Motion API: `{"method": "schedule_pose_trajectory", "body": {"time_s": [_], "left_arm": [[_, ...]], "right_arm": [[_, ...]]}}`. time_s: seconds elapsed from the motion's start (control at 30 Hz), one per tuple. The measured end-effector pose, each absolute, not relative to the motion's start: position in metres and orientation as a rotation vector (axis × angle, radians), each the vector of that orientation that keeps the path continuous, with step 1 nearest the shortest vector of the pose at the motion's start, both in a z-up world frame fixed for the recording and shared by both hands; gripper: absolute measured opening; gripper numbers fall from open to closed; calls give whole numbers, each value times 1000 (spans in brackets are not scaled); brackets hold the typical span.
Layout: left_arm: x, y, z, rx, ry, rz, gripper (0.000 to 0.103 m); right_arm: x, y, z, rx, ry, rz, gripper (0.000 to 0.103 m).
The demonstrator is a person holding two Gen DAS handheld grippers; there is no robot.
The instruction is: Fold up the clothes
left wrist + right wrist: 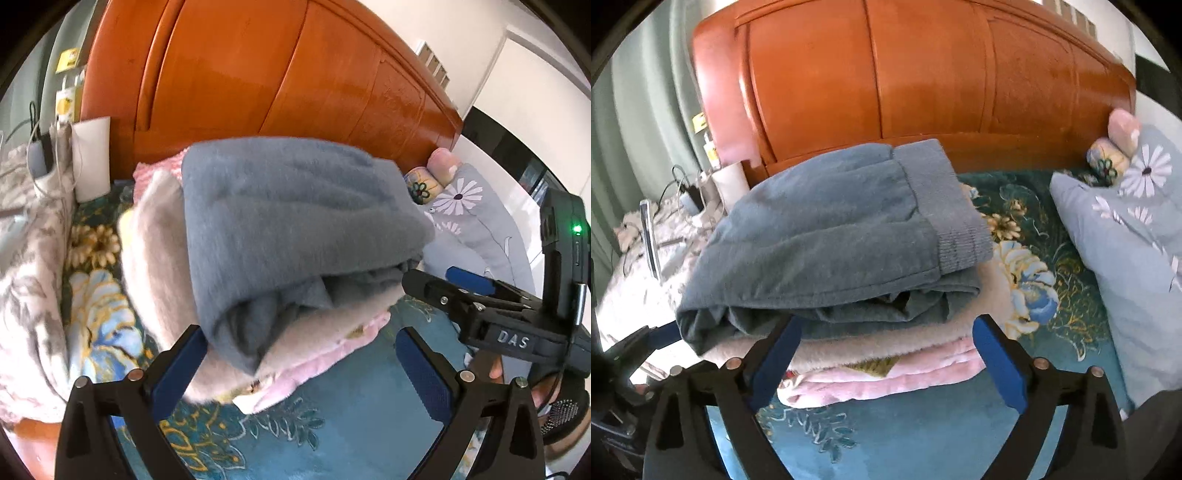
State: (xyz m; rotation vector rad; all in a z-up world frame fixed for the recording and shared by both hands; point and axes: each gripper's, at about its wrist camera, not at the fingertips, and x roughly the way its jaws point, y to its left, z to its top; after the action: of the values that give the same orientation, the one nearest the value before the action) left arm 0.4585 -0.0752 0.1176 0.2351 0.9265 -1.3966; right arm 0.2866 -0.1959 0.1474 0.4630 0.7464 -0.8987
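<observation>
A folded grey-blue garment [295,221] lies on top of a stack, over a beige fleece piece [155,266] and a pink one [306,365], on the teal floral bedspread [351,417]. The stack also shows in the right wrist view, with the grey-blue garment [834,236] on top, its ribbed waistband to the right. My left gripper [299,362] is open, its jaws either side of the stack's near corner, holding nothing. My right gripper [886,354] is open in front of the stack's near edge. It also shows from the side in the left wrist view [454,288].
An orange wooden headboard [258,74] stands behind the stack. A grey floral pillow [1126,240] lies to the right. A rumpled grey-patterned blanket [29,277] with chargers and cables [44,147] lies to the left.
</observation>
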Motion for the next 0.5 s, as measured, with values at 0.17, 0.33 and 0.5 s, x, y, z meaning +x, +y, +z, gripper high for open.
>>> {"method": "schedule_pose_trajectory", "body": {"time_s": [0.17,0.33,0.5], "left_arm": [[453,-73,113,240,893,-1364,103],[446,-76,111,274,853,-1334,103],[439,-79,105,313,819,-1277,103]], "right_arm": [[286,-190,140,427,771,-920,101],[284,-190,135,427,787,-926,101],[282,-191,132,429,794,-944,101]]}}
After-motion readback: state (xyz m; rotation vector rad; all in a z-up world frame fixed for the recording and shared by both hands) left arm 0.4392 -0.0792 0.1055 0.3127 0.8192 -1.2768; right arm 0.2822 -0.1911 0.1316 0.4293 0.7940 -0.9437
